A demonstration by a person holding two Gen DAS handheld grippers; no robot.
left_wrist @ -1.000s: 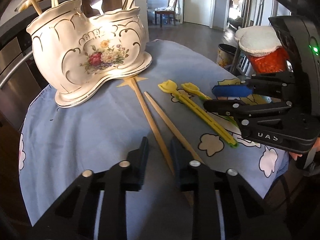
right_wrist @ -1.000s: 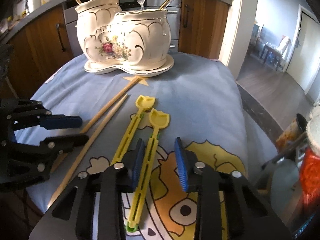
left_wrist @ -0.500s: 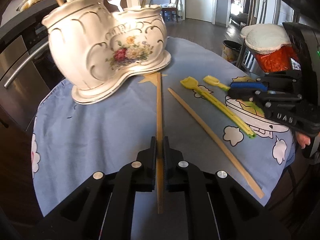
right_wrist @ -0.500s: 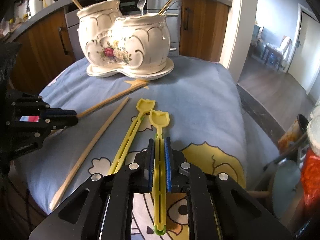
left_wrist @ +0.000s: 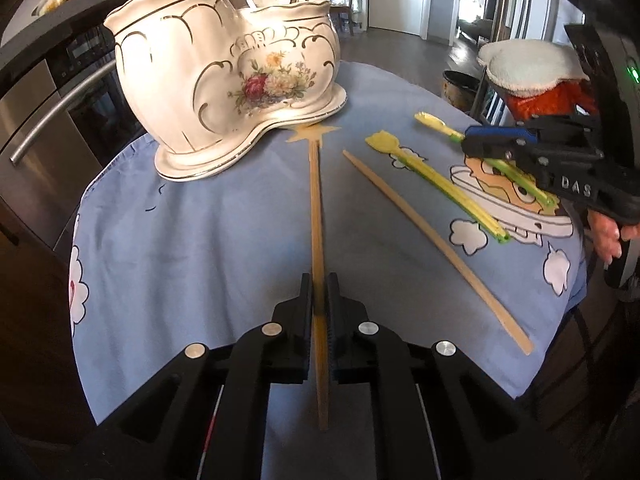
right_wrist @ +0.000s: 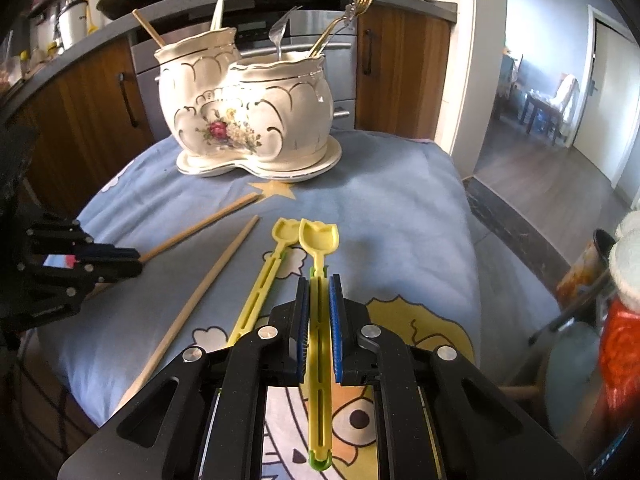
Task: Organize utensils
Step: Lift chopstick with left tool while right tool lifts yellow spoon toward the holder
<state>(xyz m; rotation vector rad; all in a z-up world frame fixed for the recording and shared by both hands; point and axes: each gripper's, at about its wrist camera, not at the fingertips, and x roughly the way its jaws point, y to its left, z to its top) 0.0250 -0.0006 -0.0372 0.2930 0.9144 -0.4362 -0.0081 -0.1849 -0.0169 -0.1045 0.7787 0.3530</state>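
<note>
Gripping one utensil each, both claws are partway through the job. The left claw [left_wrist: 319, 304] pinches a wooden chopstick [left_wrist: 316, 216]; the right claw [right_wrist: 319, 308] pinches a yellow stick [right_wrist: 319, 320]. Another chopstick [right_wrist: 208, 284] and yellow stick [right_wrist: 260, 284] lie on the table [right_wrist: 400, 216]. The holder [right_wrist: 248, 128] seemingly already has forks and chopsticks.
</note>
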